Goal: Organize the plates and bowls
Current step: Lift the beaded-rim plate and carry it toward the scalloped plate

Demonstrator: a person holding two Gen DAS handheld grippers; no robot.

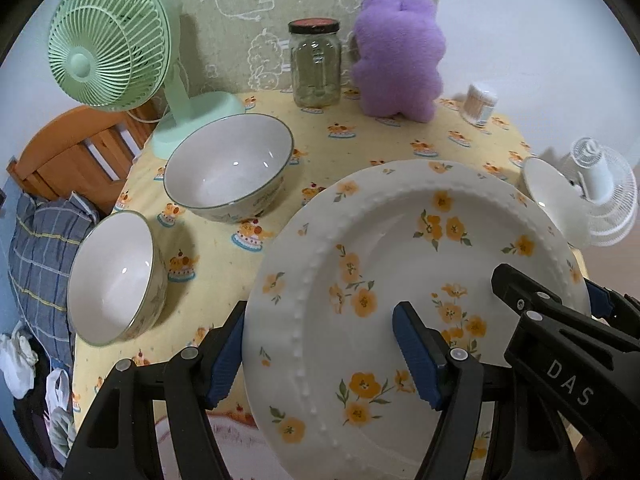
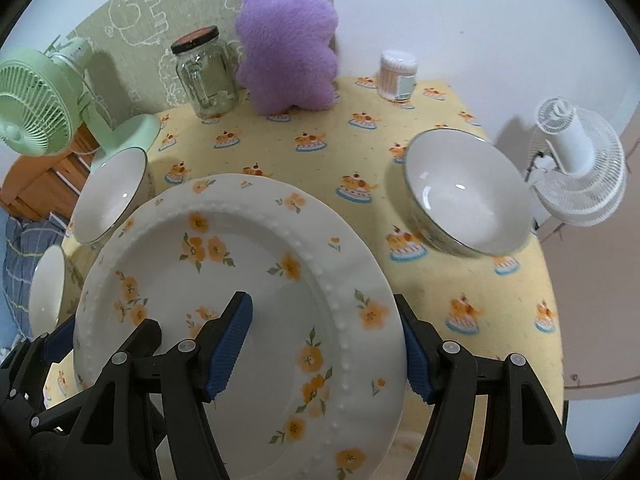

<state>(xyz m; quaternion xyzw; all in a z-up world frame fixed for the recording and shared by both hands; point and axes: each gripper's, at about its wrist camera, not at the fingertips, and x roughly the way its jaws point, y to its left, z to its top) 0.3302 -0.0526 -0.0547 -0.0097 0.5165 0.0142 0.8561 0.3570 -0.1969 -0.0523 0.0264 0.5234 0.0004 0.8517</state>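
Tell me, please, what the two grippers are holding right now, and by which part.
Both hold the floral plate by its rim: the left gripper on the plate's left edge, the right gripper on its right edge.

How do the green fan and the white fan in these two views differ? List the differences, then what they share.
The green fan stands upright on its base on the table's left; the white fan sits off the right edge, grille tilted upward. The green fan's cage faces outward; the white fan shows its motor housing. Both have round wire cages.
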